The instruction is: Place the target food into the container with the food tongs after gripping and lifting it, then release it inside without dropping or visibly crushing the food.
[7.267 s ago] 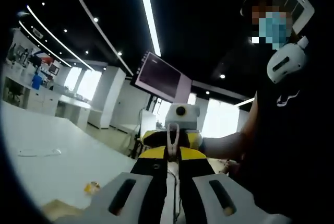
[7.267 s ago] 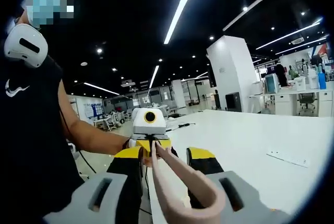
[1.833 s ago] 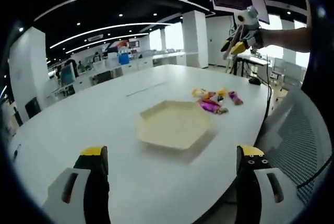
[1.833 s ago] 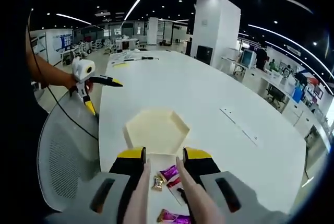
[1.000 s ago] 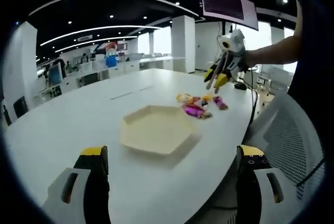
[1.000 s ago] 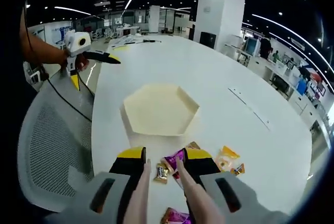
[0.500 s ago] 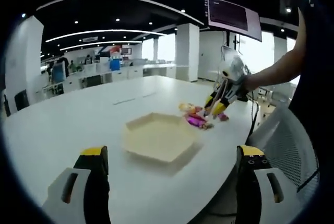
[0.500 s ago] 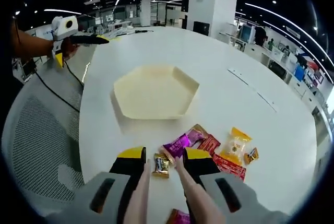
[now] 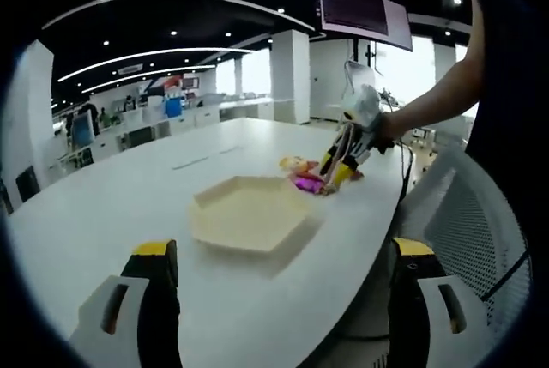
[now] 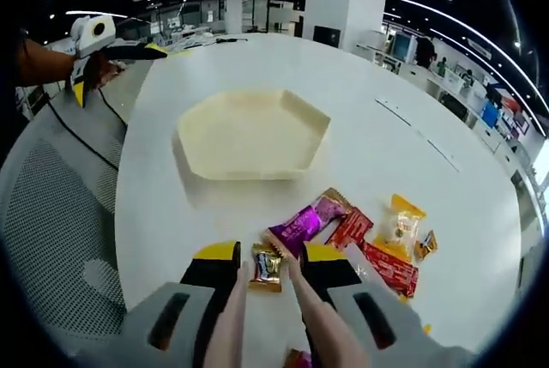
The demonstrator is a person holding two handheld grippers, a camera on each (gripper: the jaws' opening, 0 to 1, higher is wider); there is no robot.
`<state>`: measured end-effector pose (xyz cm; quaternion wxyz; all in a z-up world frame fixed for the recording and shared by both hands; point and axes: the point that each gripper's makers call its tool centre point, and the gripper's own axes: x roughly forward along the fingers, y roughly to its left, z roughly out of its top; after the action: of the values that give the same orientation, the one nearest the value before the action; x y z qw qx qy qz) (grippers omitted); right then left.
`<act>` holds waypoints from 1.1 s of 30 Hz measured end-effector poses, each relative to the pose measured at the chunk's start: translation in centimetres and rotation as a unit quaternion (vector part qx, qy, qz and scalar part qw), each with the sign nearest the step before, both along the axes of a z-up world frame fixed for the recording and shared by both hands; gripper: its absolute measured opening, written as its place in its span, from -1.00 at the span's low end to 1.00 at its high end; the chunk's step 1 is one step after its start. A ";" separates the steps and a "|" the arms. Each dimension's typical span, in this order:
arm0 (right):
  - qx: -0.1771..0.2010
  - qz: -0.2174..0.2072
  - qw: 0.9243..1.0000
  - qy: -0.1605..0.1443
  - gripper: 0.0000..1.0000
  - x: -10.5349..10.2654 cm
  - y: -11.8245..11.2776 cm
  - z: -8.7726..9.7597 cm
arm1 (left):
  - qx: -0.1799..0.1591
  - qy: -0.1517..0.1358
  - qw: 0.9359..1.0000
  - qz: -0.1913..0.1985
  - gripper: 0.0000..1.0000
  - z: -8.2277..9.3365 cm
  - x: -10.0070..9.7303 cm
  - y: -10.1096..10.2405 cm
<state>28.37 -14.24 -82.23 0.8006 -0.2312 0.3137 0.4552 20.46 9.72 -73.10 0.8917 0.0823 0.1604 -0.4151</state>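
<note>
Hovering tongs (image 10: 267, 280), seemingly straddling candy (image 10: 267, 266)

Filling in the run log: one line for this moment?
phase: approach | tongs straddling gold candy, not closed | hexagonal tray empty | left gripper open, idle

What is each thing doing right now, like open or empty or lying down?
Hexagonal tray: empty, flat on the white table.
Tongs: held in the right gripper, tips apart either side of the gold candy.
Gold candy: lying on the table, not lifted.
Purple packet: lying flat.
Yellow packet: lying flat.
Left gripper: open, holding nothing.
</note>
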 end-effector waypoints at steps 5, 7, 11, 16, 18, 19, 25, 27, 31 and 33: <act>-0.003 0.004 1.000 0.007 -0.48 0.0 0.2 -0.4 | -0.016 0.003 1.000 0.014 0.99 1.3 0.8 -0.4; -0.005 0.002 1.000 0.009 -0.50 -0.1 0.4 -0.4 | -0.021 0.000 0.999 0.026 0.99 1.3 1.1 -0.3; -0.017 0.003 1.000 0.012 -0.55 -0.3 0.7 -0.7 | -0.007 0.006 0.999 0.044 0.99 -0.2 1.3 0.1; -0.026 0.014 1.000 0.003 -0.61 -0.4 0.7 -0.6 | -0.004 0.011 1.000 0.028 0.97 -0.5 0.8 -0.3; -0.036 0.032 0.999 -0.008 -0.60 -0.7 0.9 -0.6 | -0.001 0.014 1.000 0.027 0.98 -0.7 0.7 -0.4; -0.039 0.033 0.999 -0.011 -0.59 -0.7 0.9 -0.6 | 0.000 0.014 1.000 0.027 0.98 -0.7 0.7 -0.4; -0.040 0.036 0.998 -0.015 -0.49 -0.3 0.7 -0.4 | 0.003 0.013 1.000 0.020 0.97 -0.8 0.5 -0.6; -0.038 0.042 0.998 -0.013 -0.49 -0.4 0.7 -0.4 | 0.001 0.016 1.000 0.025 0.97 -0.9 0.6 -0.5; -0.032 0.043 0.999 0.008 -0.59 -0.7 1.0 -0.6 | -0.002 0.020 0.999 0.028 0.96 -0.9 0.6 -0.3; -0.029 0.039 0.999 0.017 -0.61 -0.6 0.9 -0.6 | 0.000 0.020 0.999 0.027 0.95 -1.0 0.6 -0.3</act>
<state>27.82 -13.33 -82.86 0.7699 -0.2580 0.3313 0.4806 21.07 9.38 -74.07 0.8992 0.0692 0.1805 -0.3925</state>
